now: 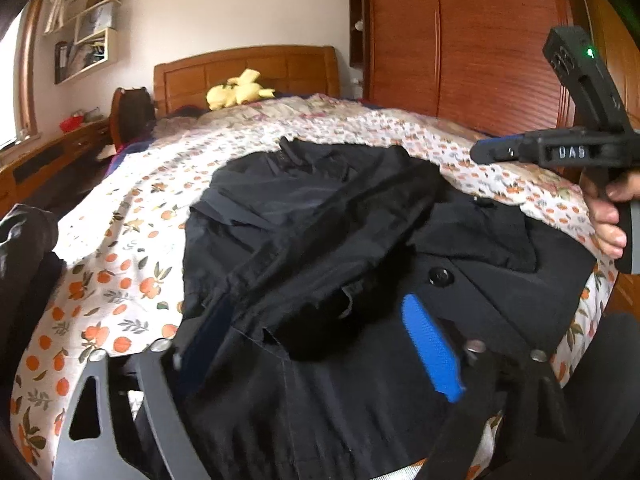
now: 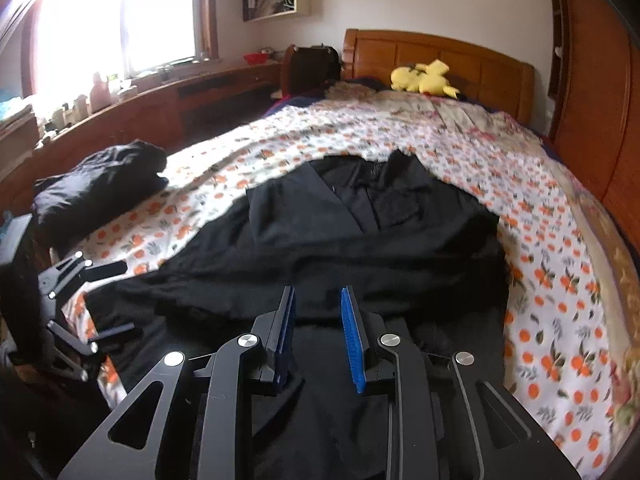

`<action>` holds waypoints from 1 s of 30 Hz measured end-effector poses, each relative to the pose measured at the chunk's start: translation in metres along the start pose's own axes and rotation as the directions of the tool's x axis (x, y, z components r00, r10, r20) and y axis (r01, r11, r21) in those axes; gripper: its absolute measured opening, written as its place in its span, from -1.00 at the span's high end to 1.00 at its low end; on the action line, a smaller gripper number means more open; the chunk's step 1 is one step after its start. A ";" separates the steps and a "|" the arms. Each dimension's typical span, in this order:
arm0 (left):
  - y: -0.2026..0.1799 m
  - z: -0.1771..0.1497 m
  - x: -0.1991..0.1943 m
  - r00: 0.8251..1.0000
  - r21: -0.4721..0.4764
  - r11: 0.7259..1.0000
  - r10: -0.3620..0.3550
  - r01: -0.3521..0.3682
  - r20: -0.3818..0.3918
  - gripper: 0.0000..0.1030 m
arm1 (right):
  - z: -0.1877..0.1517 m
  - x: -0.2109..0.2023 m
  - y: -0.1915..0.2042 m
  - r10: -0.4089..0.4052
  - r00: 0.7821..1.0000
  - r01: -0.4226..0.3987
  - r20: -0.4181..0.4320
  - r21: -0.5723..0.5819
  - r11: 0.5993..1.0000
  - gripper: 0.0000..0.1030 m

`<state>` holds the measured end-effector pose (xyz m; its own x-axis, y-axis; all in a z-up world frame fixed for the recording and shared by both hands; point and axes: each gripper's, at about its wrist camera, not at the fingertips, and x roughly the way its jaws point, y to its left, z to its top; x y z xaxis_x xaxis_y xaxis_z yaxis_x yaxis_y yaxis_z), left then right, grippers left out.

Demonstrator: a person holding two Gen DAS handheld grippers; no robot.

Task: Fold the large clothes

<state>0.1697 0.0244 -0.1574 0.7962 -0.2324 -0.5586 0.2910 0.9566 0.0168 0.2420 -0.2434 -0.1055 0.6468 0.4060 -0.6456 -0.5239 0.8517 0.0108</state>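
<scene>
Left wrist view: black coat (image 1: 340,248) lies spread on the bed (image 1: 120,280), its hem at the near edge; a raised fold runs across its middle.
Left tongs (image 1: 316,332): wide apart, straddling a ridge of coat cloth; pads not pressing it.
Right tongs (image 2: 316,340): narrowly apart, empty, low over the coat near the near edge.
Step in hand: judged to be taking hold of the near portion for a fold.
Method: pinch one full layer at matching points with both tongs; lift evenly; keep the edge taut so the fold lands straight.
Left view only: coat button (image 1: 440,277); a hand (image 1: 608,216) gripping the right tool.
Right view only: dark bundle (image 2: 100,184) at the bed's left edge; window (image 2: 120,20); left tongs seen from the side.
</scene>
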 end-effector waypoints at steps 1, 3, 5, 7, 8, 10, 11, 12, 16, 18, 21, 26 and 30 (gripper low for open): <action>0.000 0.000 0.003 1.000 0.000 1.000 -0.001 0.001 -0.009 -0.58 | -0.004 0.004 -0.002 0.000 1.000 0.000 -0.008 0.006 1.000 0.55; 0.001 0.000 0.012 0.999 -0.006 1.000 0.003 -0.003 -0.034 -0.47 | -0.017 0.015 -0.007 -0.011 0.999 0.012 -0.033 0.018 1.000 0.54; 0.004 -0.001 0.020 0.998 -0.009 1.000 0.013 -0.014 -0.065 -0.23 | -0.027 0.024 -0.010 -0.021 0.998 0.022 -0.057 0.027 0.999 0.46; 0.007 -0.003 0.028 0.995 -0.006 1.000 0.025 -0.025 -0.099 -0.04 | -0.041 0.035 -0.015 -0.014 0.995 0.019 -0.103 0.042 0.999 0.32; 0.008 -0.004 0.032 0.993 -0.003 1.000 0.028 -0.029 -0.115 -0.02 | -0.045 0.039 -0.017 -0.016 0.993 0.021 -0.113 0.043 0.999 0.32; 0.010 -0.007 0.036 0.991 0.002 0.999 0.033 -0.033 -0.131 -0.02 | -0.053 0.044 -0.019 -0.022 0.991 0.028 -0.132 0.043 0.999 0.32; 0.010 -0.008 0.038 0.989 0.004 0.999 0.040 -0.040 -0.140 -0.01 | -0.057 0.046 -0.021 -0.018 0.990 0.025 -0.138 0.048 0.999 0.31; 0.011 -0.009 0.039 0.988 0.005 0.999 0.042 -0.042 -0.146 -0.01 | -0.061 0.047 -0.022 -0.016 0.990 0.024 -0.142 0.051 0.998 0.31; 0.012 -0.009 0.046 0.983 0.016 0.998 0.055 -0.053 -0.173 0.65 | -0.065 0.046 -0.022 -0.019 0.991 0.025 -0.136 0.041 0.999 0.29; 0.012 -0.009 0.044 0.983 0.019 0.999 0.049 -0.046 -0.176 0.86 | -0.064 0.045 -0.021 -0.024 0.991 0.029 -0.135 0.031 0.999 0.28; 0.010 -0.006 0.029 0.989 0.023 0.998 0.054 -0.051 -0.139 0.91 | -0.063 0.043 -0.020 -0.032 0.991 0.035 -0.132 0.022 0.999 0.27; 0.006 -0.005 -0.001 0.996 0.008 1.000 0.030 -0.029 -0.088 0.92 | -0.061 0.038 -0.028 -0.033 0.992 0.038 -0.120 0.038 0.999 0.26; -0.001 -0.007 -0.007 0.996 0.017 1.000 0.019 -0.018 -0.090 0.91 | -0.055 0.035 -0.031 -0.042 0.994 0.047 -0.105 0.047 0.998 0.26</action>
<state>0.1604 0.0260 -0.1591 0.7507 -0.1975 -0.6305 0.2860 0.9574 0.0407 0.2506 -0.2742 -0.1702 0.6065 0.3335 -0.7218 -0.4663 0.8845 0.0168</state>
